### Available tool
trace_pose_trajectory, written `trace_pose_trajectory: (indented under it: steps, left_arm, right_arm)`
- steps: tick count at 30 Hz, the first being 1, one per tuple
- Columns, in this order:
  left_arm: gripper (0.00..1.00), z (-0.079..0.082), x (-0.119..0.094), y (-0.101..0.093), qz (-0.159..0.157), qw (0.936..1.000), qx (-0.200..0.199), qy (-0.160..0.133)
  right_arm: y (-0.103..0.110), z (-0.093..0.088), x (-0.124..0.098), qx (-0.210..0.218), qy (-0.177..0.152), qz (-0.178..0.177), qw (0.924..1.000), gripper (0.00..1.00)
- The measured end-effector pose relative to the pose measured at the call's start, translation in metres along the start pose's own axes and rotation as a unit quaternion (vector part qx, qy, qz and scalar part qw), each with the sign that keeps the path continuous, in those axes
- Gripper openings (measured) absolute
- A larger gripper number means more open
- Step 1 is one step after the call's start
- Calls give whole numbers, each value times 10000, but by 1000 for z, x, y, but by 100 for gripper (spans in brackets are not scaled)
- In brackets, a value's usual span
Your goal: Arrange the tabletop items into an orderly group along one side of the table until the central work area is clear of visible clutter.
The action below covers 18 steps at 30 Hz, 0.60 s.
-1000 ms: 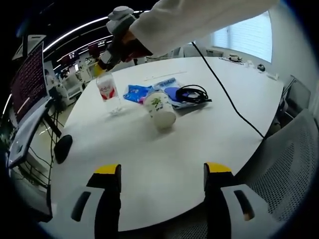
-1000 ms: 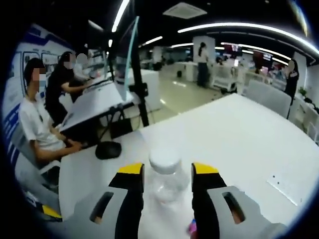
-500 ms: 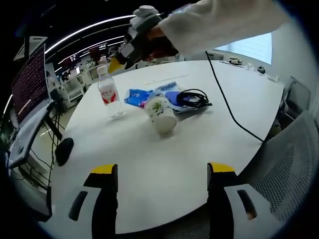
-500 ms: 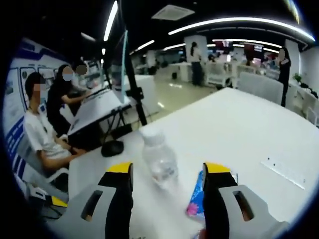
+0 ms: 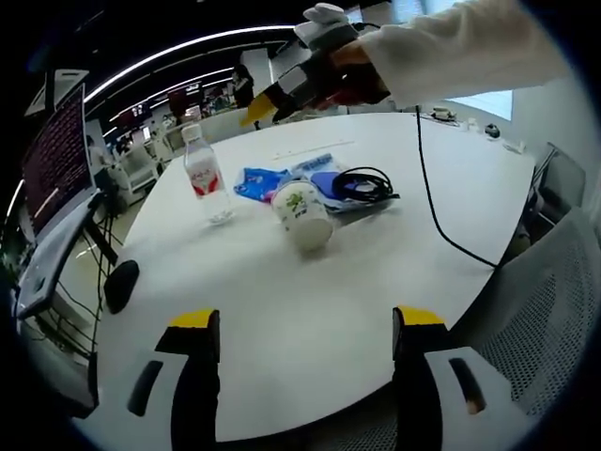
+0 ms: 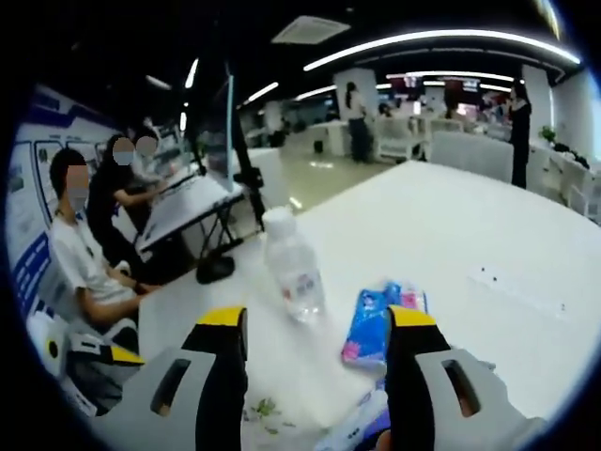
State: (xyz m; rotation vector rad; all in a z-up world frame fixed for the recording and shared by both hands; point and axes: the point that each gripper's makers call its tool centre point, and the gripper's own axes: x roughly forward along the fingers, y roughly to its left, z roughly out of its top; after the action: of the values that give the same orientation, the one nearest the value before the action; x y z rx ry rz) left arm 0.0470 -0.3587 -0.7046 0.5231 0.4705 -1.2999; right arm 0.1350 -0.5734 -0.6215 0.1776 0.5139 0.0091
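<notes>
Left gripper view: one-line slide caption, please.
Open left tool low over the white table; water bottle, tipped paper cup, blue packets and black cable clustered beyond.

No text, brand, number or sign could be read in either view. The water bottle [image 5: 206, 178] [image 6: 293, 266], standing ahead of the left jaw in both views, carried a red-and-white label whose printing was too small and blurred to make out. The paper cup [image 5: 302, 214], lying on its side ahead and between the jaws in the left gripper view, bore a green printed motif with no legible lettering. The blue packet [image 5: 259, 179] [image 6: 368, 324], between the jaws in the right gripper view, showed pink and white markings that stayed unreadable.
</notes>
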Motion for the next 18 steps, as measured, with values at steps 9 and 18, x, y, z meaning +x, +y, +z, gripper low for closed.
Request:
trace_pose_trajectory:
  steps: [9, 18]
  left_arm:
    - [77, 0, 0, 1, 9, 10000, -4, -7]
    - [80, 4, -1, 0, -13, 9999, -77, -121]
  right_arm:
    - [-3, -20, -19, 300, 20, -92, 9995, 57]
    - [-7, -42, -38, 900, 54, -155, 9958, 58]
